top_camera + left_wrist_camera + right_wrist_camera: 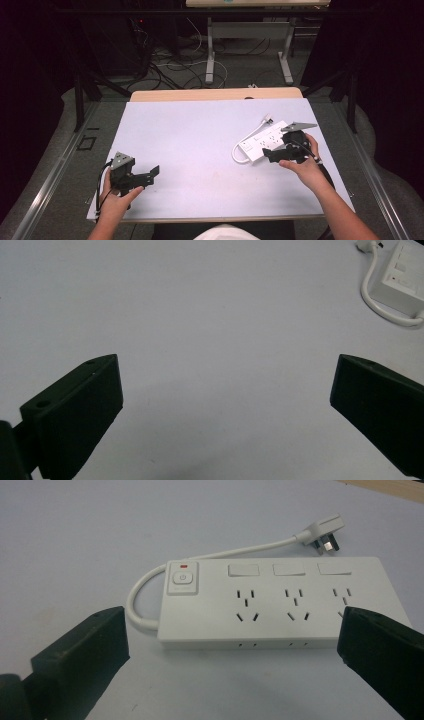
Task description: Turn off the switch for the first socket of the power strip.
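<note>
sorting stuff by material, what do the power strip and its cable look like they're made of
Power strip: looks like hard white plastic, smooth with a faint sheen, moulded edges and switches. Cable: probably flexible white rubber or PVC, since it holds a smooth curve.

I am working in what is looking like a lab: black curtains (30, 75), loose cables (175, 70) on the floor, and a bare table (200, 135).

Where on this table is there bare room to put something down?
The widest free patch lies between the left gripper and the power strip, running up to the table's far edge. The near edge between both hands is bare too. It is crowded at the right, around the strip, its cable and the right gripper.
</note>
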`<action>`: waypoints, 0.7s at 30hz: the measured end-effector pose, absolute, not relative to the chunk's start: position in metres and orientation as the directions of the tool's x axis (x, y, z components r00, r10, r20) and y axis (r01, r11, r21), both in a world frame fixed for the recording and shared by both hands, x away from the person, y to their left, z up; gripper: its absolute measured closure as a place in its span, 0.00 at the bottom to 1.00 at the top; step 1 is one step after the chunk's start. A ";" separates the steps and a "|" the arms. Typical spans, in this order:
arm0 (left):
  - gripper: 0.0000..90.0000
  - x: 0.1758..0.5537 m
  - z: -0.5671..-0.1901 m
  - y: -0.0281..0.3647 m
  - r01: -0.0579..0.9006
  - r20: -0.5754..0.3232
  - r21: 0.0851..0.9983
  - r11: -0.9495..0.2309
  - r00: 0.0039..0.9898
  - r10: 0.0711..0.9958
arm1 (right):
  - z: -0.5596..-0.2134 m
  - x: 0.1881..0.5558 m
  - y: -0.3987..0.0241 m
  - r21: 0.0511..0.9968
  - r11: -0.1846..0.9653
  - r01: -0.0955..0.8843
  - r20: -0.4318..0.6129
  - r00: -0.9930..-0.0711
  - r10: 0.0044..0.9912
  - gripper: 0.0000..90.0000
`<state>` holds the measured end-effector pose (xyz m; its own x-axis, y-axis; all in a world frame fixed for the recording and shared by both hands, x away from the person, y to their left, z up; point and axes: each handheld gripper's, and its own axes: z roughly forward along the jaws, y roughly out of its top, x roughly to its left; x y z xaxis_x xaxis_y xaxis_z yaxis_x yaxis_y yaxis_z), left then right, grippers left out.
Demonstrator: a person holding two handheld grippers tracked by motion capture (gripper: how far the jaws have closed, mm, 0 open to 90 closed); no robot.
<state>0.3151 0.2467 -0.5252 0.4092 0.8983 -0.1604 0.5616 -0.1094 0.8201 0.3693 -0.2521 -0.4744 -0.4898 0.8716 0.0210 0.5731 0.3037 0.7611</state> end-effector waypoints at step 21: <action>0.00 0.315 -0.525 0.246 0.558 -0.161 0.823 -0.108 0.410 0.898 | -0.488 0.330 -0.271 0.802 0.256 0.539 0.047 -0.485 0.873 0.00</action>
<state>0.3150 0.2461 -0.5254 0.4102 0.8977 -0.1608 0.5584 -0.1078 0.8226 0.3301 -0.2711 -0.4885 -0.4850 0.8733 0.0470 0.5391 0.2562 0.8023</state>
